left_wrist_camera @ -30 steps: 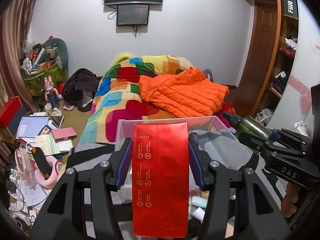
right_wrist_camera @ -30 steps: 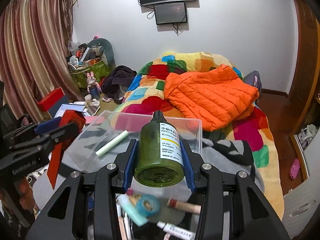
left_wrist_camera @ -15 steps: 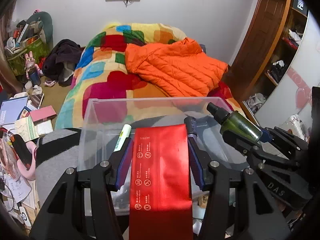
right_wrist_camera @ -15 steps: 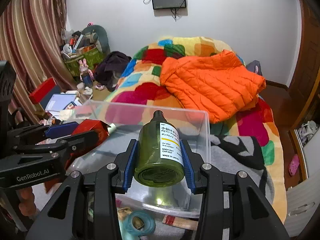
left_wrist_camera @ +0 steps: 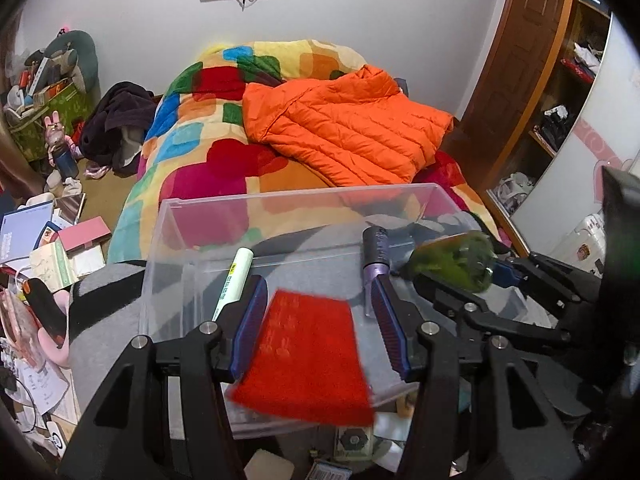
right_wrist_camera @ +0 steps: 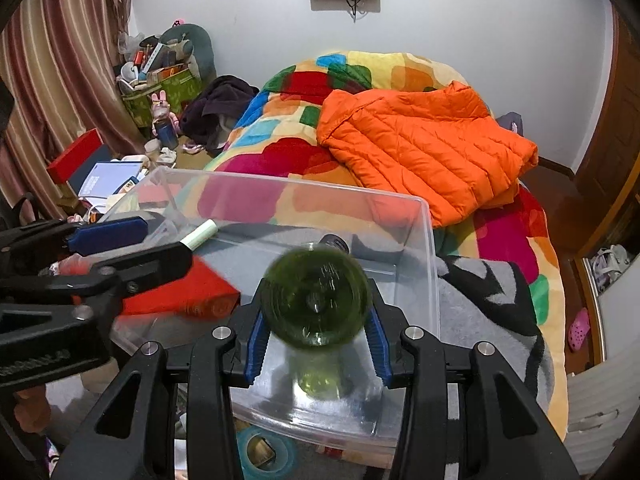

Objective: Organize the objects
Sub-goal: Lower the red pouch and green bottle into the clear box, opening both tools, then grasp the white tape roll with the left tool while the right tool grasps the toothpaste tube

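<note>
A clear plastic bin [left_wrist_camera: 280,200] [right_wrist_camera: 424,248] sits on a grey blanket at the foot of the bed. My left gripper [left_wrist_camera: 318,320] is open above it, and the red packet [left_wrist_camera: 304,356] [right_wrist_camera: 180,292] is blurred, dropping free between the fingers into the bin. My right gripper [right_wrist_camera: 318,322] is open over the bin's right side; the green bottle [right_wrist_camera: 316,296] [left_wrist_camera: 456,260] is blurred and tipped neck-down, falling from between the pads. A white-green marker [left_wrist_camera: 234,280] and a purple tube [left_wrist_camera: 376,256] lie in the bin.
An orange puffer jacket [left_wrist_camera: 352,132] lies on the colourful bedspread [left_wrist_camera: 208,120] beyond the bin. Books and clutter [left_wrist_camera: 48,248] cover the floor at left. A roll of blue tape [right_wrist_camera: 260,452] and small items lie in front of the bin. A wooden wardrobe [left_wrist_camera: 532,60] stands at right.
Both grippers moved forward over the bin and opened. The red packet and the green bottle left the fingers and are dropping into the bin.
</note>
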Demonstrator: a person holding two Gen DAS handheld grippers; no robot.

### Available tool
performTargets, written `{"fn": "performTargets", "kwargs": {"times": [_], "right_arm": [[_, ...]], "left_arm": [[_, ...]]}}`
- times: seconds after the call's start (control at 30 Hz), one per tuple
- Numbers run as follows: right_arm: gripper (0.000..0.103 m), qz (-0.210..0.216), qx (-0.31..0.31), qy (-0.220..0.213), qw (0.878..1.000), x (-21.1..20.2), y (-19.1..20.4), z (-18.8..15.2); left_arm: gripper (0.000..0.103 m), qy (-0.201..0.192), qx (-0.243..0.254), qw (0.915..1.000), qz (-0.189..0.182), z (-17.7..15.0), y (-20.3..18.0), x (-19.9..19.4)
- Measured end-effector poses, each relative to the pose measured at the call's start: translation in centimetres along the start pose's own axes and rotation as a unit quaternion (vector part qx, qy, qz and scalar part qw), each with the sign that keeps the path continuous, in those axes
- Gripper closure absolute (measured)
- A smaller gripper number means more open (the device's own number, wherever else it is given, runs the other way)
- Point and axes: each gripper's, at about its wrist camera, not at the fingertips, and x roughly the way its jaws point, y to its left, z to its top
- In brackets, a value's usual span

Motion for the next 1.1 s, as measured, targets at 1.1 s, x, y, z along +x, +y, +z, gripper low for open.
{"fn": "performTargets", "kwargs": {"times": [1.1], "right_arm": [[0.036,0.003,-0.006,0.024,1.0,-6.9,-3.1,-10.5]], "left_arm": [[0.021,0.019,0.0,0.9979,0.062,-11.7,3.1,-4.0]]}}
